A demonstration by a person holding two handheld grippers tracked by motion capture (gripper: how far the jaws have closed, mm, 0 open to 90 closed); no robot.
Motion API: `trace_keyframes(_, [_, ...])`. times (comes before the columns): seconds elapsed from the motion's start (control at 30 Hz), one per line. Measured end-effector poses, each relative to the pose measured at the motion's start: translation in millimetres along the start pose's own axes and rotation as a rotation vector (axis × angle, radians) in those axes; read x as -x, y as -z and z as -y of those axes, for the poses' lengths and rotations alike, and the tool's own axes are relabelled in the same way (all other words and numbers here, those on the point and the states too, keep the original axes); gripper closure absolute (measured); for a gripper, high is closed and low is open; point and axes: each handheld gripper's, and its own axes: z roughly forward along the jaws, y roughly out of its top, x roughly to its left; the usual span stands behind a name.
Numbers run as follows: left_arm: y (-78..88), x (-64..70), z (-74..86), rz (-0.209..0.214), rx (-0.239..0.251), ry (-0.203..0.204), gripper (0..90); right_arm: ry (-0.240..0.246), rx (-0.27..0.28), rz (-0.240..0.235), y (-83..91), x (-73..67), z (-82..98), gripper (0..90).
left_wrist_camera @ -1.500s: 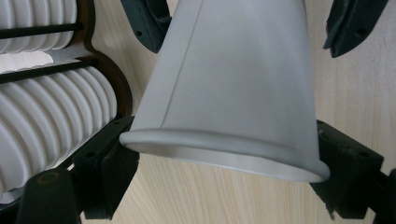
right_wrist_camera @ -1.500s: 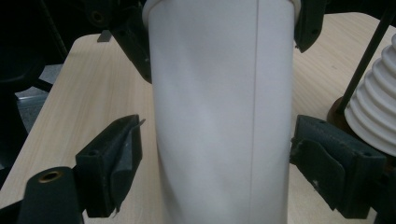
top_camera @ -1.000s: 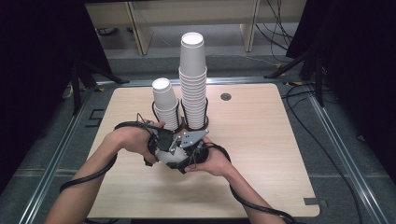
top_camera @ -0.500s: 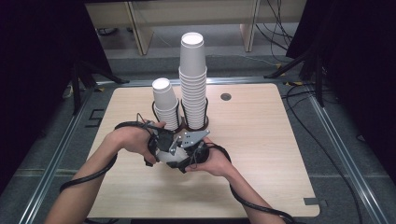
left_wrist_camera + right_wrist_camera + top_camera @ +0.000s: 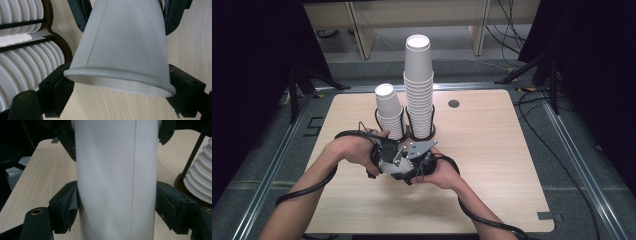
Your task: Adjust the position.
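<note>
A white paper cup (image 5: 125,42) lies between both grippers, low over the table in front of the cup rack. My left gripper (image 5: 122,85) is shut on it just behind the rim, with the pads pressing on both sides. My right gripper (image 5: 117,205) is shut on the same cup's (image 5: 115,182) wall from the opposite side. In the high view the two hands hold the left gripper (image 5: 384,155) and right gripper (image 5: 414,160) close together, and they cover most of the cup. Behind them stand a tall cup stack (image 5: 418,85) and a short cup stack (image 5: 388,110) in a dark rack (image 5: 422,134).
The wooden table (image 5: 492,165) has a round grommet (image 5: 454,104) at the back right. Cables trail from both grippers over the table's front edge. Wooden furniture legs and floor cables lie beyond the far edge, and dark curtains hang on both sides.
</note>
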Motion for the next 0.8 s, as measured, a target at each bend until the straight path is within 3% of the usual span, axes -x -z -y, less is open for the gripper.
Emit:
trace_keyframes(0.03, [-0.1,0.0,0.1,0.0,0.002,0.0,15.8,0.042,0.014,0.002,-0.6,2.5,-0.3,24.6])
trace_keyframes(0.07, [-0.2,0.0,0.1,-0.001,0.005,0.001,15.8,0.05,0.013,0.004,-0.1,2.6,-0.2,24.8])
trace_keyframes(0.1, [-0.4,-0.1,0.4,-0.006,0.008,0.002,15.7,0.054,0.013,0.007,0.2,2.6,0.0,25.0])
trace_keyframes(0.13, [-0.6,-0.2,0.7,-0.007,0.012,0.005,15.6,0.017,0.006,0.012,1.2,-0.2,0.8,25.2])
trace_keyframes(0.17, [-0.8,-0.1,1.0,-0.007,0.016,0.009,15.4,0.018,0.007,0.013,1.5,-0.3,1.0,25.2])
trace_keyframes(0.27, [-2.2,-0.1,2.3,-0.009,0.038,0.017,14.4,0.065,0.022,0.021,2.2,2.0,1.2,25.2])
trace_keyframes(0.33, [-3.3,-0.3,4.6,-0.011,0.063,0.029,13.7,0.062,0.018,0.02,3.6,2.0,2.3,25.2])
trace_keyframes(0.37, [-3.8,-0.3,6.1,-0.019,0.083,0.032,13.2,0.035,0.012,0.03,5.4,0.3,3.1,25.1])
trace_keyframes(0.4, [-4.1,-0.2,8.0,-0.024,0.108,0.042,12.7,0.065,0.026,0.027,5.3,2.3,3.5,25.1])
trace_keyframes(0.47, [-4.5,0.0,11.9,-0.027,0.152,0.063,11.8,0.029,0.039,0.038,8.1,0.3,5.6,25.1])
trace_keyframes(0.53, [-5.2,0.2,16.3,-0.04,0.192,0.087,9.3,0.065,0.057,0.041,9.9,2.0,6.5,25.0])
trace_keyframes(0.7, [-8.0,2.3,30.1,-0.057,0.294,0.149,5.1,0.063,0.068,0.055,16.0,3.0,11.8,24.8])
trace_keyframes(0.8, [-10.1,4.1,40.0,-0.058,0.389,0.202,1.9,0.05,0.073,0.066,21.3,4.1,16.3,24.7])
